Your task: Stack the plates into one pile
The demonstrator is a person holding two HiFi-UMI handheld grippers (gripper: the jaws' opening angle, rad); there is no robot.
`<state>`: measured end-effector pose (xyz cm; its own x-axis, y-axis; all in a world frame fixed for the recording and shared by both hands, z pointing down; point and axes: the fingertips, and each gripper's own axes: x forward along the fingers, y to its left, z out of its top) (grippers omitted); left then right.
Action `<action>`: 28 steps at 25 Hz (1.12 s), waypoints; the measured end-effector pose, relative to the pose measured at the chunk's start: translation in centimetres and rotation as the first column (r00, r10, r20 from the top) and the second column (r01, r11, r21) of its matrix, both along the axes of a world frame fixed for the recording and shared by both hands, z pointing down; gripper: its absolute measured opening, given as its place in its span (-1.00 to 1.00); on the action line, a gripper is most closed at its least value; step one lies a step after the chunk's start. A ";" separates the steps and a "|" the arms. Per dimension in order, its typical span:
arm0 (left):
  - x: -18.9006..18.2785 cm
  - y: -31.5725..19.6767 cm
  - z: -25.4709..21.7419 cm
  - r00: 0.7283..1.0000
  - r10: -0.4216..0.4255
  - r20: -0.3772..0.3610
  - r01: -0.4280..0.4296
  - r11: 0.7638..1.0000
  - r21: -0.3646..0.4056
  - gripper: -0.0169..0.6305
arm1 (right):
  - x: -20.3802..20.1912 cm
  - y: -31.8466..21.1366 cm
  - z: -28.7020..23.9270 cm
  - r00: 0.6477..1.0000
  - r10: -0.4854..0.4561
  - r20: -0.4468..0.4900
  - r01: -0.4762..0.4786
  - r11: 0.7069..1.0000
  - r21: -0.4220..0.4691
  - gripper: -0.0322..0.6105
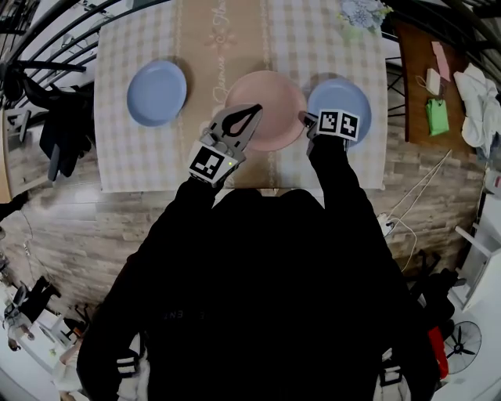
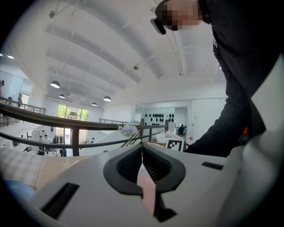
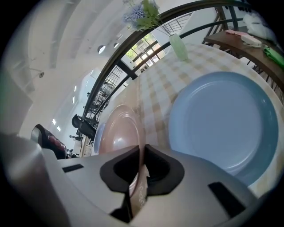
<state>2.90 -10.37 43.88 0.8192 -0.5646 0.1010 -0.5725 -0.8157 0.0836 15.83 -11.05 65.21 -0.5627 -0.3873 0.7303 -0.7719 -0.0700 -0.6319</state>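
Three plates lie on the checked tablecloth (image 1: 125,157): a blue plate (image 1: 156,92) at the left, a pink plate (image 1: 274,102) in the middle and a second blue plate (image 1: 340,95) at the right, close beside the pink one. My right gripper (image 1: 305,119) is shut on the pink plate's right rim, which runs straight into the jaws in the right gripper view, where the pink plate (image 3: 117,131) and the blue plate (image 3: 222,119) flank the gripper (image 3: 142,150). My left gripper (image 1: 255,111) hovers over the pink plate's left part, tips together and holding nothing. Below that gripper (image 2: 142,153), pink (image 2: 147,188) shows through the gap.
A vase of flowers (image 1: 362,14) stands at the table's far right corner. A brown side table (image 1: 415,63) with a green object (image 1: 437,116) stands to the right. A dark railing (image 1: 47,47) runs along the left. The table's near edge (image 1: 235,188) is just before my body.
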 end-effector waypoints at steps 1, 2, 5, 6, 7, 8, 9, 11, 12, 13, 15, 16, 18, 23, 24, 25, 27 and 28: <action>0.6 0.0 -0.1 1.000 0.008 -0.001 -0.008 1.000 0.003 -0.89 | 0.7 0.0 -0.1 1.000 0.010 0.000 -0.010 1.000 0.001 -0.81; 1.1 0.0 -0.1 1.000 0.015 -0.003 -0.015 1.000 0.003 -0.88 | 1.3 0.0 -0.2 1.000 0.020 0.001 -0.020 1.000 0.002 -0.81; 2.7 -0.1 -0.3 0.999 0.035 -0.005 -0.035 0.999 0.003 -0.89 | 3.2 0.1 -0.5 0.999 0.051 0.004 -0.051 0.999 0.004 -0.81; 3.3 -0.1 -0.4 0.999 0.042 -0.005 -0.042 0.999 0.005 -0.89 | 3.9 0.1 -0.6 0.998 0.063 0.006 -0.063 0.998 0.005 -0.81; 3.9 -0.1 -0.5 0.999 0.049 -0.006 -0.049 0.999 0.008 -0.88 | 4.5 0.1 -0.7 0.997 0.074 0.008 -0.074 0.997 0.004 -0.80; 4.4 -0.1 -0.7 0.998 0.055 -0.006 -0.055 0.998 0.011 -0.89 | 5.2 0.2 -0.7 0.996 0.085 0.010 -0.085 0.996 0.005 -0.80; 5.0 -0.2 -0.7 0.998 0.062 -0.007 -0.062 0.998 0.014 -0.88 | 5.9 0.3 -0.8 0.995 0.096 0.011 -0.096 0.995 0.004 -0.80; 6.1 -0.2 -0.9 0.997 0.076 -0.009 -0.075 0.997 0.015 -0.89 | 7.3 0.4 -0.7 0.993 0.118 0.012 -0.118 0.993 0.003 -0.80; 6.7 -0.2 -0.9 0.997 0.082 -0.009 -0.082 0.997 0.015 -0.89 | 8.0 0.5 -0.7 0.992 0.128 0.013 -0.128 0.992 0.001 -0.80; 7.2 -0.2 -0.9 0.996 0.088 -0.009 -0.088 0.996 0.016 -0.89 | 8.6 0.6 -0.6 0.990 0.137 0.012 -0.137 0.991 -0.001 -0.80; 8.4 -0.2 -1.0 0.995 0.097 -0.010 -0.097 0.995 0.017 -0.89 | 10.0 0.8 -0.4 0.988 0.151 0.009 -0.151 0.988 -0.005 -0.80; 8.9 -0.2 -1.0 0.995 0.102 -0.013 -0.102 0.995 0.017 -0.89 | 10.8 0.9 -0.3 0.987 0.159 0.007 -0.158 0.987 -0.006 -0.80; 10.1 -0.1 -1.1 0.993 0.114 -0.020 -0.114 0.993 0.020 -0.89 | 12.3 1.0 -0.2 0.984 0.177 0.006 -0.176 0.984 -0.008 -0.80; 12.8 0.1 -1.2 0.990 0.140 -0.022 -0.139 0.990 0.031 -0.89 | 15.9 1.5 0.0 0.976 0.219 0.002 -0.219 0.976 -0.011 -0.80; 13.3 0.2 -1.2 0.989 0.144 -0.021 -0.143 0.989 0.032 -0.89 | 16.6 1.6 0.1 0.974 0.226 0.000 -0.226 0.974 -0.012 -0.80; 13.9 0.2 -1.1 0.989 0.148 -0.021 -0.147 0.989 0.032 -0.89 | 17.3 1.8 0.2 0.973 0.232 -0.001 -0.232 0.973 -0.013 -0.80; 15.2 0.4 -1.0 0.987 0.156 -0.021 -0.156 0.987 0.029 -0.89 | 18.6 2.2 0.6 0.970 0.244 -0.003 -0.244 0.970 -0.020 -0.80; 15.8 0.4 -0.9 0.987 0.161 -0.021 -0.160 0.987 0.028 -0.89 | 19.3 2.4 0.7 0.968 0.249 -0.003 -0.249 0.968 -0.022 -0.80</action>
